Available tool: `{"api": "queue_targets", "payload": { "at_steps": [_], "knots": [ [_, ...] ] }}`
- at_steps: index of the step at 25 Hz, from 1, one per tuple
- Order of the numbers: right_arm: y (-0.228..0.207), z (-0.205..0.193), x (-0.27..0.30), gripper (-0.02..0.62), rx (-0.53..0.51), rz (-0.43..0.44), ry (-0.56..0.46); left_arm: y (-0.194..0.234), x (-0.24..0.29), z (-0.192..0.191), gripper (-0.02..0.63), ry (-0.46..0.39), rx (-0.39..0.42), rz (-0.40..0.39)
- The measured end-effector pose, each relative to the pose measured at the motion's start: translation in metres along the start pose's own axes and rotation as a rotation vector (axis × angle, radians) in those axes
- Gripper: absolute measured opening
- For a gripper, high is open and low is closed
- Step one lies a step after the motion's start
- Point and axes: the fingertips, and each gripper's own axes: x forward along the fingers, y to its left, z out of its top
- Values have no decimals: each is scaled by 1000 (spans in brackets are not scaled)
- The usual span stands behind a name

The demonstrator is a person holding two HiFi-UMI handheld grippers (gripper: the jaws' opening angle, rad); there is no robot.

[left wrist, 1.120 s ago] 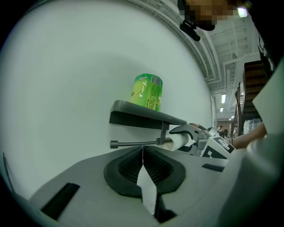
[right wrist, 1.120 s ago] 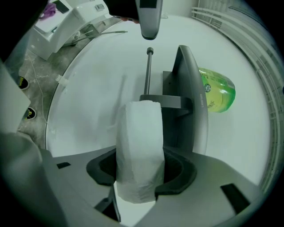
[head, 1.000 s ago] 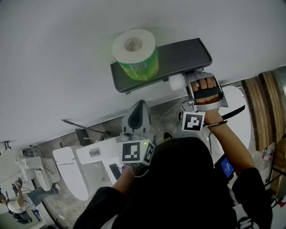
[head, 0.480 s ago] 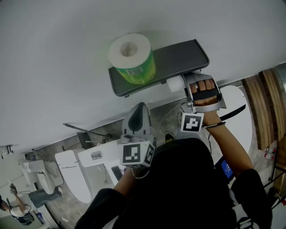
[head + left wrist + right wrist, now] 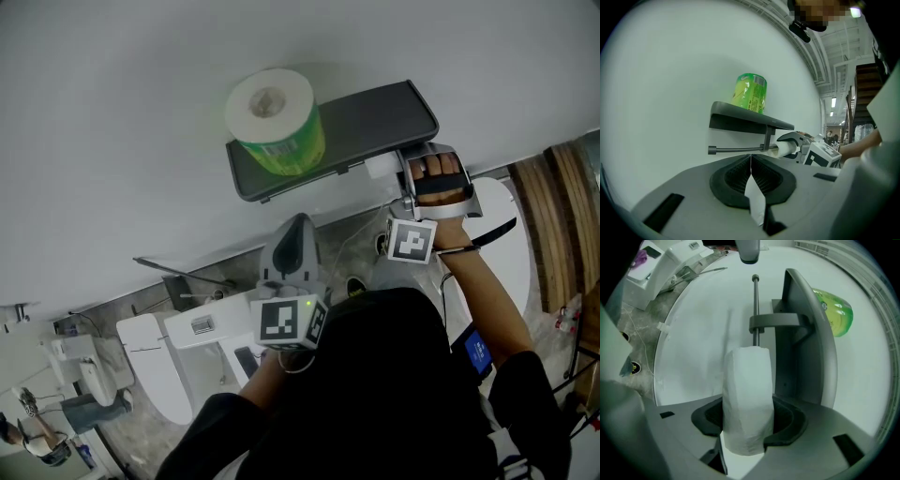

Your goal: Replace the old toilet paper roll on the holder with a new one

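Right gripper [image 5: 748, 425] pinching slim, squashed white old roll [image 5: 747, 380]; left gripper [image 5: 751, 174] pinching paper scrap [image 5: 755, 199].

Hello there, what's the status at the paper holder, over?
Left gripper shut, idle below holder. Right gripper clamped on old roll at rod end. New green-wrapped roll on shelf. Nothing in the way.

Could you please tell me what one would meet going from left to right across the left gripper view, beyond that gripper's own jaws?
rod tip → new roll → old roll → forearm
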Motion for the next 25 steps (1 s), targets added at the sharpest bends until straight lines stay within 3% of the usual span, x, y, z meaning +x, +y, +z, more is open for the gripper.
{"api": "queue_targets", "payload": {
  "at_steps": [3,12,17,20,25],
  "knots": [
    [-1,-20,0,229,47,32,32,-2,1,0,23,2,-2,-4],
    [-7,-91,-8,228,21,42,162,-9,5,2,23,-2,0,-21],
    [-16,-128,-19,229,60,40,209,-16,5,2,23,-6,-7,-34],
    [-34,-139,-26,229,156,30,197,-19,4,1,23,-9,-9,-34],
    [-77,-144,-46,228,445,17,125,-23,1,-2,23,-2,-10,-41]
  ]
}}
